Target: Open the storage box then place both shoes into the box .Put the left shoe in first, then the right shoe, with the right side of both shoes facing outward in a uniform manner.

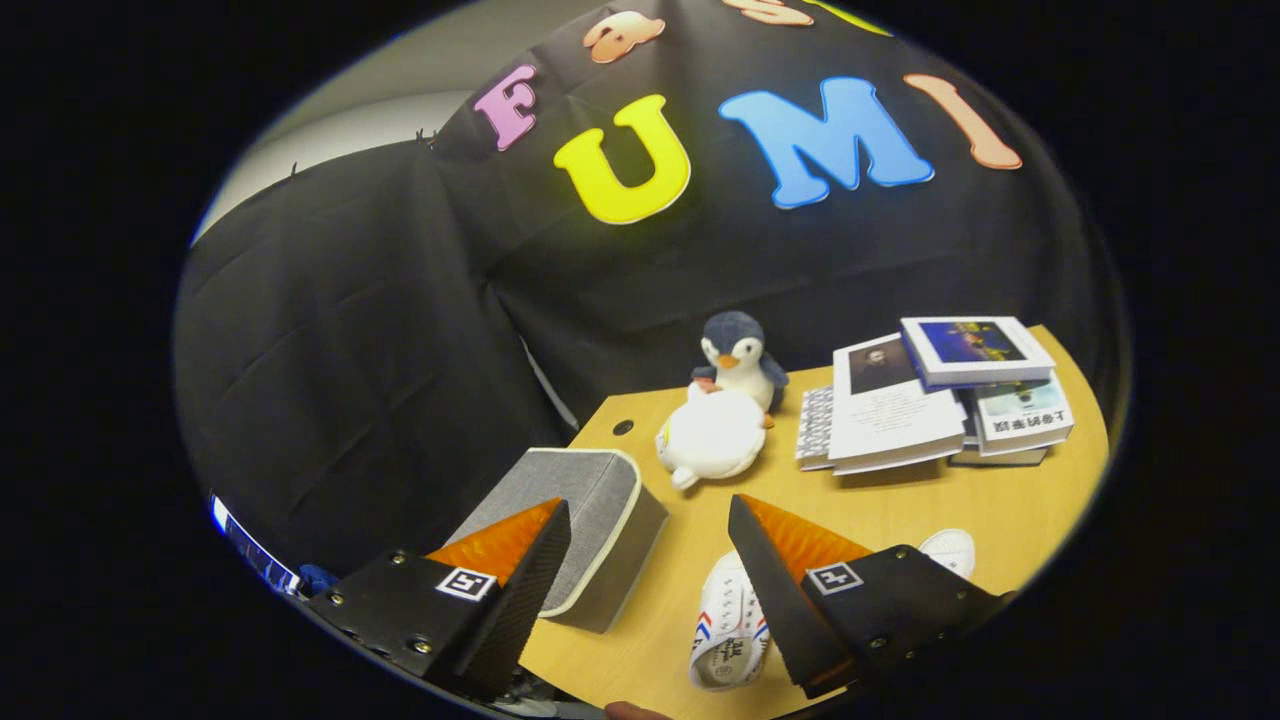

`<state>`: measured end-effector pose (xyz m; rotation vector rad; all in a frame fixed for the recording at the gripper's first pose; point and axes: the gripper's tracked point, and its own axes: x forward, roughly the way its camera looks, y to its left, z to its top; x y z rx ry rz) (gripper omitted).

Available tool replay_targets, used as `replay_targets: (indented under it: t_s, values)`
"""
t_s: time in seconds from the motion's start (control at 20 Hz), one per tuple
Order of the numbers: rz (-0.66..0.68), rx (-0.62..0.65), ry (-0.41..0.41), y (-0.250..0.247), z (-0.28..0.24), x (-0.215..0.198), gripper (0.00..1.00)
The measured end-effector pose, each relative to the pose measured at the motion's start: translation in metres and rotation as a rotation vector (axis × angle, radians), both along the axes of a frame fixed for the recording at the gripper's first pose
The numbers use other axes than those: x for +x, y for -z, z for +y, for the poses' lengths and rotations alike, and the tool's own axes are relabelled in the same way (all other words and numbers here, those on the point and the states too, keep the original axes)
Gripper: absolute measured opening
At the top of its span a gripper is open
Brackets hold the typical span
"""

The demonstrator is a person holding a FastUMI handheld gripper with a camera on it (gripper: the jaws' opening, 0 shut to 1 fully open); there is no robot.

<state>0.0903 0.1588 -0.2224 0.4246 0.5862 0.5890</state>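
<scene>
A grey fabric storage box with a light rim lies closed on the wooden table, partly behind my left finger. One white shoe with red and blue stripes lies on the table just under my right finger. The white toe of a second shoe peeks out beyond that finger. My gripper hovers above the table, open, with nothing between its fingers; the box sits to its left and the shoes to its right.
A penguin plush stands behind a white plush in the middle of the table. A stack of books lies at the far right. The table's near edge and left edge drop off beside the box.
</scene>
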Motion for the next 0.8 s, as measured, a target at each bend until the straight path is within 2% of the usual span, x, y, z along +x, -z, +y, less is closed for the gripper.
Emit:
replay_targets:
  t_s: [0.35,0.7,0.8]
  values:
    - [0.213,0.148,-0.127,0.059,0.062,0.014,0.97]
    - [0.443,0.337,-0.171,0.100,0.109,0.017,0.97]
    - [0.483,0.372,-0.205,0.107,0.125,0.014,0.97]
